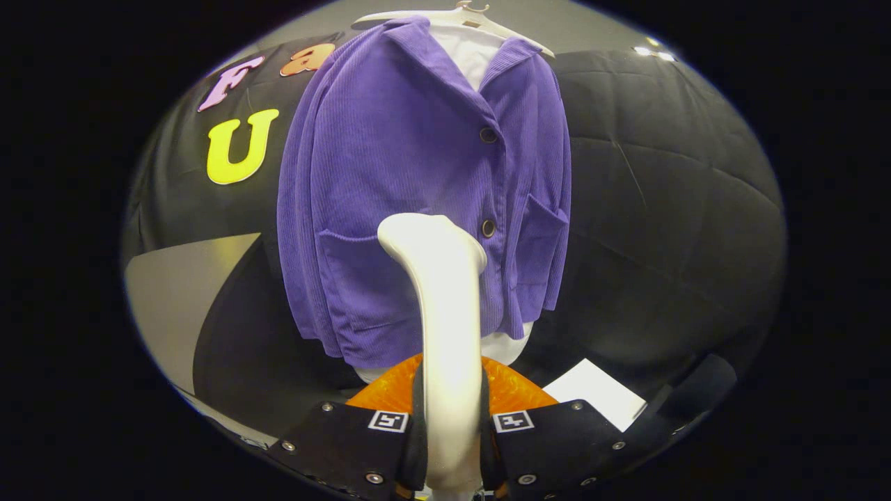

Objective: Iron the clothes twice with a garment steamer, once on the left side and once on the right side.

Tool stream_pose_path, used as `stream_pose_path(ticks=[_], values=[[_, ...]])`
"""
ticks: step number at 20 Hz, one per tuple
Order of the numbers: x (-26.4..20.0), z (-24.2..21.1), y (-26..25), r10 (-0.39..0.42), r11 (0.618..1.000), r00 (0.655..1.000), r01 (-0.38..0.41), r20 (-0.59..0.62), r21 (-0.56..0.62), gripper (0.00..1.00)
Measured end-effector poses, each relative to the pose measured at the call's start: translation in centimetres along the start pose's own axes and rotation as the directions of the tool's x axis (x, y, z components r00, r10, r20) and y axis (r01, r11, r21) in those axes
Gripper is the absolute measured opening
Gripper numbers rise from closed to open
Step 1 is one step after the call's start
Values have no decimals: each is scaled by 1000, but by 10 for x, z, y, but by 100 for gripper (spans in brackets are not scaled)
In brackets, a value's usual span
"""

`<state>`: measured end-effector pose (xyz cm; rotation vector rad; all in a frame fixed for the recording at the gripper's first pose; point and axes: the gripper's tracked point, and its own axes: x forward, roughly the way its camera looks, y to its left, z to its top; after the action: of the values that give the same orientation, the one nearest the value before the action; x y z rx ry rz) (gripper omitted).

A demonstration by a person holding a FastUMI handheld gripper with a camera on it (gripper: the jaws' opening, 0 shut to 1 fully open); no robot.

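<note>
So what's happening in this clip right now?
A hand-held gripper is clamped on the white handle of a garment steamer, both fingers pressing its sides. The steamer head points at a purple corduroy jacket hanging on a white hanger over a white shirt, in front of the black booth wall. The head sits over the jacket's lower front, near the lower button. Whether it touches the fabric cannot be told.

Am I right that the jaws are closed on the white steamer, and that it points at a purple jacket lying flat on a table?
Not quite. The gripper view shows the purple jacket hanging on a white hanger against the booth wall, not lying flat on a table. The rest holds: the gripper has its jaws closed on the white steamer, which points at the jacket.
</note>
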<state>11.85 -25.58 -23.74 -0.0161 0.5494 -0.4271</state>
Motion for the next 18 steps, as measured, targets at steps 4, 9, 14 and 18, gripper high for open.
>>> stream_pose_path(ticks=[4,9,14,18], values=[[-19,24,-24,23,1000,999,-23,45,1,30],[-42,58,-47,73,997,991,-72,113,-16,30],[-59,109,-63,104,994,973,-105,204,-1,30],[-61,150,-78,96,994,954,-104,286,15,30]])
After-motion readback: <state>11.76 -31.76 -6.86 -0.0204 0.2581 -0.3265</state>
